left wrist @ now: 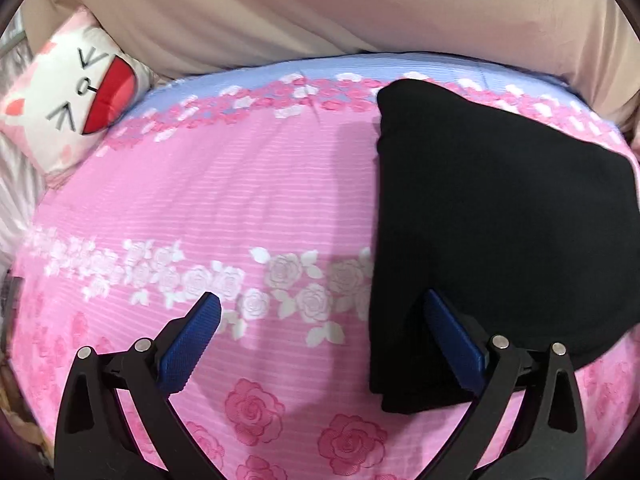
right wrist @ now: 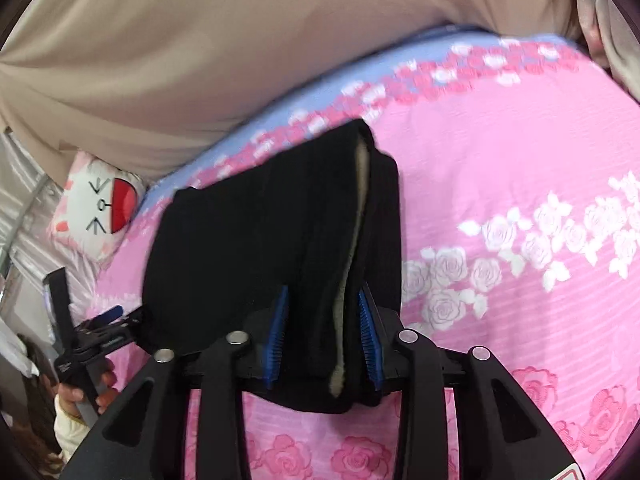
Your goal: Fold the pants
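Left gripper (left wrist: 320, 320): jaws spread wide, holding nothing. Its right finger (left wrist: 454, 340) lies over the near left corner of the pants (left wrist: 500, 220); whether it touches the cloth cannot be told. Its left finger is over bare bedspread (left wrist: 240, 200), well apart from the pants.

Right gripper (right wrist: 324, 340): jaws pinched on the near edge of the pants (right wrist: 248, 248), with several black layers and a pale lining bunched between the blue pads (right wrist: 278, 332). The gripped edge hangs below the pads, towards the camera.

The pants are a folded black bundle on the bedspread, reaching from the right gripper to the floral border near the far edge of the bed.

Edges and room: left of the pants, a broad stretch of bedspread runs to a cat pillow (left wrist: 68, 100) at the far left corner. Right of the pants, more open bedspread. Beyond the pants, beige cloth (right wrist: 200, 60) bounds the bed.
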`<state>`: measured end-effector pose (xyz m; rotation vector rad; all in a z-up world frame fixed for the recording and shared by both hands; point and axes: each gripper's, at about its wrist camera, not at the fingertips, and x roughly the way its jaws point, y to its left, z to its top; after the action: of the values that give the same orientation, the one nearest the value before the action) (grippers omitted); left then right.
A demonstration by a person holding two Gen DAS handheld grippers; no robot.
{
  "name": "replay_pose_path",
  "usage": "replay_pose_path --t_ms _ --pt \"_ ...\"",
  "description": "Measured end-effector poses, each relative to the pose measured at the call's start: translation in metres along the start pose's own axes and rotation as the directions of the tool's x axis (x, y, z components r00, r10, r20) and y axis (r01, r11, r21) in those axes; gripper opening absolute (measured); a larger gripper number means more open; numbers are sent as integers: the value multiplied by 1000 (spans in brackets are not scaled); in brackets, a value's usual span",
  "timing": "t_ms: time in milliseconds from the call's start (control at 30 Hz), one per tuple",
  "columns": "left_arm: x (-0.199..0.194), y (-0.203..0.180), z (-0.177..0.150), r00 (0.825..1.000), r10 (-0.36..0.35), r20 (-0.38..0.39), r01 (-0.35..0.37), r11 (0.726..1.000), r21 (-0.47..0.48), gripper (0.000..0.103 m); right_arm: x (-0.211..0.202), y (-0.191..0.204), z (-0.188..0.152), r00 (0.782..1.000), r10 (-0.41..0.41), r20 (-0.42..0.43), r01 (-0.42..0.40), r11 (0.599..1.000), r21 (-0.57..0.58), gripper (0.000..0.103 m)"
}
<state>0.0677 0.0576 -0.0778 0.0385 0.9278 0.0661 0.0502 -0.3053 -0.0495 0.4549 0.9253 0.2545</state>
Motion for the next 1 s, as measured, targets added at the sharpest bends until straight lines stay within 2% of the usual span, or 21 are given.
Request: replay_pose_path --t_ms 67,100,133,167,200,267,400,433,467,533,567,633,700,733,800,833,867,1000 --pt "-13 2 0 999 -35 28 36 999 -2 98 -6 -6 -2 1000 21 12 -22 998 53 36" --pt "-26 4 0 996 -69 61 69 998 1 98 -11 -6 -4 1000 11 20 -13 998 63 44" --pt "-33 5 0 993 -92 76 93 996 -6 98 -18 -6 -6 999 -16 32 14 998 65 50" --pt "-39 7 1 988 -123 88 125 992 -19 98 -25 -4 -8 997 -56 48 53 997 60 60" --pt "-43 8 2 983 -160 92 163 986 -36 98 -28 -2 -10 995 -85 56 82 995 53 64" --pt "-42 7 6 981 -182 74 186 981 -51 98 -34 3 -14 990 -127 60 125 992 37 64" --pt "-31 -11 10 989 -139 44 140 990 -19 98 -41 21 -17 983 -151 109 154 988 -18 62" --pt "-30 -14 10 991 -129 39 130 991 -11 98 -43 26 -17 982 -144 121 149 988 -32 56" --pt "-28 -16 9 992 -119 37 119 993 -2 98 -44 32 -15 983 -125 135 133 990 -50 35" --pt "-29 -20 7 994 -101 40 100 995 16 98 -42 47 -12 984 -101 146 116 989 -97 11" --pt "-30 -22 7 995 -94 41 93 995 23 98 -38 54 -10 985 -93 143 111 986 -126 5" --pt "-29 -23 6 996 -81 39 80 996 31 98 -18 57 -3 987 -109 115 126 980 -154 5" --pt "-27 -24 5 997 -65 35 63 997 39 98 4 42 -1 982 -171 78 181 974 -137 0" --pt "-26 -23 5 998 -55 33 54 998 38 98 14 25 0 984 -166 65 172 980 -97 0" --pt "-26 -22 3 999 -44 33 42 998 40 98 9 17 2 993 -106 47 108 994 -32 0" --pt "-25 -21 3 999 -44 31 43 998 40 98 4 20 5 994 -103 45 104 994 -27 0" --pt "-26 -20 3 998 -50 34 49 998 38 98 0 27 8 993 -104 60 106 994 -40 5" --pt "-28 -23 7 995 -83 49 82 996 33 98 -4 68 35 990 -92 107 107 983 -150 5"
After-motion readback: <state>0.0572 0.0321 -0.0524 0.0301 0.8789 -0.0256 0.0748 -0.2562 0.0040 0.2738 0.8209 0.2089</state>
